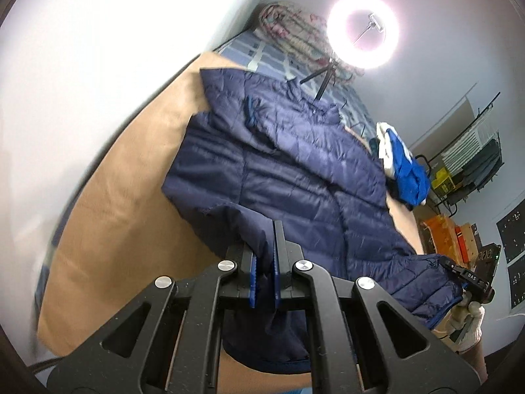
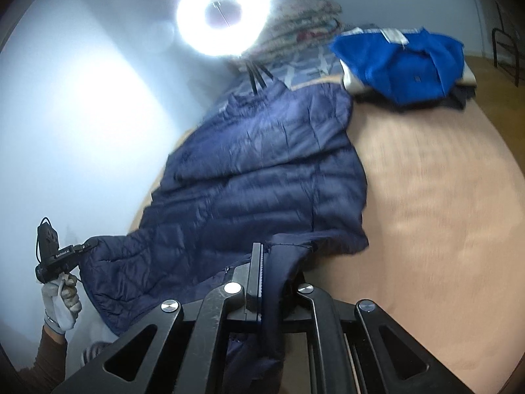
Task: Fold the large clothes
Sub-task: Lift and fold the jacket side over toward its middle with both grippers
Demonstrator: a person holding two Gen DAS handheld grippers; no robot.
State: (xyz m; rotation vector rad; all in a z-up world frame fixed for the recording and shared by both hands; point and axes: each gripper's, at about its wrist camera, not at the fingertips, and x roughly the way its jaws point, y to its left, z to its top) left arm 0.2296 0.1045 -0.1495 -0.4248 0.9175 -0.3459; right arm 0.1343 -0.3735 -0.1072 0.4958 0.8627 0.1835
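A navy quilted puffer jacket point(image 1: 295, 170) lies spread on a tan bed cover point(image 1: 124, 203), one sleeve folded across its chest. My left gripper point(image 1: 266, 256) is shut on the jacket's hem at one corner. My right gripper point(image 2: 269, 262) is shut on the hem at the other corner; the jacket point(image 2: 262, 170) stretches away from it. Each gripper shows in the other's view: the right one point(image 1: 459, 272) at the lower right, the left one point(image 2: 65, 256) at the lower left, both lifting the hem edge off the tan cover point(image 2: 426, 197).
A folded bright blue and white garment point(image 2: 400, 59) lies on dark clothes at the bed's far side. A ring light on a tripod point(image 1: 362, 32) stands beyond the jacket's collar. A rolled floral blanket point(image 1: 295, 29) lies at the head. A wall runs along the left; shelves point(image 1: 466, 164) at right.
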